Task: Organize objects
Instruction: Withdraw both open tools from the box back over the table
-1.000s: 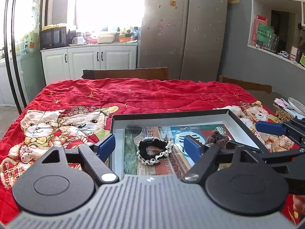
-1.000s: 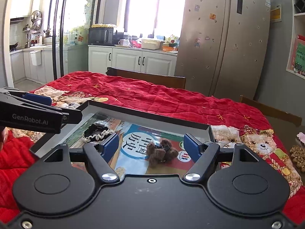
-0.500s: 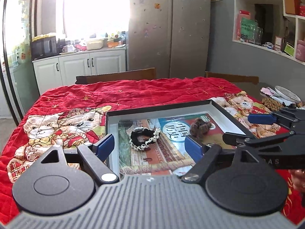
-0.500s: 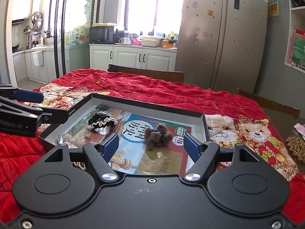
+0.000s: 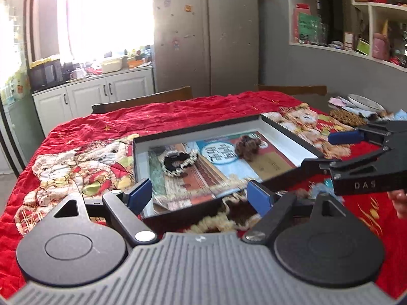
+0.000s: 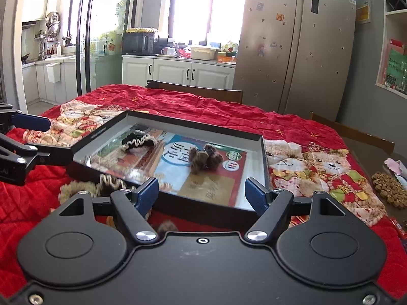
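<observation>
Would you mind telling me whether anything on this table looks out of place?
Yes: a cream-edged scrunchie lies on the red cloth just outside the black tray's near rim, while the black scrunchie and the brown furry one lie inside it.

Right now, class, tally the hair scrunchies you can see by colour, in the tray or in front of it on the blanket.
Black with cream trim: 1
Brown fuzzy, in the tray: 1
Brown with cream trim: 1
Brown fuzzy, mostly hidden behind the hand-held gripper: 1
Total: 4

"DAS" on right hand-held gripper (image 5: 342,150), "AI" on left hand-held gripper (image 6: 38,137)
</observation>
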The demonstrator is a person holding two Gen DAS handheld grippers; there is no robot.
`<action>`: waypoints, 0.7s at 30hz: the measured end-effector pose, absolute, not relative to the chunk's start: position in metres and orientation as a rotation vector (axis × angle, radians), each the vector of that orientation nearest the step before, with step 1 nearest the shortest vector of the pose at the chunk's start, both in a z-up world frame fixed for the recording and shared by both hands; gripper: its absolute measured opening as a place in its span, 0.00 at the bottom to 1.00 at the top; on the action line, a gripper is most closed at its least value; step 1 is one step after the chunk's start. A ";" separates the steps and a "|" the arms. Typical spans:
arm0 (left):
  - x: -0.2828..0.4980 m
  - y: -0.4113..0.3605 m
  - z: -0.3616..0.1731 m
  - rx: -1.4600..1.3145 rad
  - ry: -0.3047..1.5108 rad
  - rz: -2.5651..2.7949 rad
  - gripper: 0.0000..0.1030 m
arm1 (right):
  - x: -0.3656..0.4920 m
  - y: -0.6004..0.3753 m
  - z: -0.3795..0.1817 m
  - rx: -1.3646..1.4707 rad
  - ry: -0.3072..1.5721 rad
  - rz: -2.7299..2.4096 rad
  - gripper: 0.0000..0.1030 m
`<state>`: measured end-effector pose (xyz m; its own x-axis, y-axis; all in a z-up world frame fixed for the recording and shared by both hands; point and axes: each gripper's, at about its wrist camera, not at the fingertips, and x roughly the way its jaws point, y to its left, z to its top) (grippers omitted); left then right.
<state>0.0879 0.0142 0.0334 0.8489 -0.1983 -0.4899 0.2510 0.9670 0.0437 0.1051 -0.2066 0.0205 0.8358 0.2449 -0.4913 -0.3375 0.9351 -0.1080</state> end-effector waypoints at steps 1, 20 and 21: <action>0.085 0.014 0.032 0.107 0.506 -0.246 0.86 | 0.101 -0.209 0.019 -0.195 0.492 0.309 0.71; 0.054 0.005 -0.011 0.103 0.593 -0.352 0.86 | 0.058 -0.223 -0.030 -0.176 0.587 0.398 0.47; 0.053 0.004 -0.011 0.105 0.591 -0.352 0.86 | 0.058 -0.222 -0.032 -0.179 0.588 0.394 0.46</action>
